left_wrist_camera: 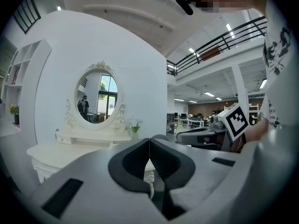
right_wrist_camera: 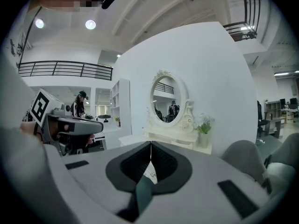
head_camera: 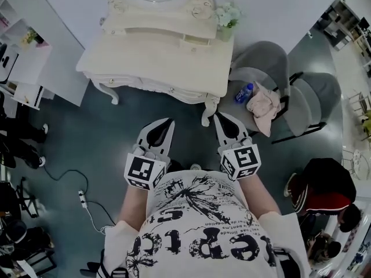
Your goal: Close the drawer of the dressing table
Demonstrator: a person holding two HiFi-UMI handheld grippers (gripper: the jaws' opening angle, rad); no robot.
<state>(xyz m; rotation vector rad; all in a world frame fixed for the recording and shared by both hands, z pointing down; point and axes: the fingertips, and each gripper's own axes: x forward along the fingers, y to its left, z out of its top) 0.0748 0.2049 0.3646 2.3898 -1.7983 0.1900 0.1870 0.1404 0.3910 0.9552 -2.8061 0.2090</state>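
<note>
The cream dressing table [head_camera: 156, 57] with an oval mirror [left_wrist_camera: 99, 97] stands against the white wall, ahead of both grippers. A small upper drawer [head_camera: 194, 43] near the mirror base juts out a little; I cannot tell how the lower front [head_camera: 152, 84] stands. My left gripper [head_camera: 168, 121] and right gripper [head_camera: 218, 116] are held side by side before the person's torso, short of the table's front edge, tips pointing at it. Both are shut with nothing between the jaws, as the left gripper [left_wrist_camera: 149, 141] and right gripper [right_wrist_camera: 150, 143] show in their own views.
Two grey chairs [head_camera: 268, 65] [head_camera: 317, 100] stand right of the table, one with a pink cloth [head_camera: 264, 106] and a blue bottle [head_camera: 243, 92]. A potted plant [head_camera: 227, 17] sits on the table's right corner. A power strip [head_camera: 83, 198] lies at the left. A person [head_camera: 322, 187] crouches at the right.
</note>
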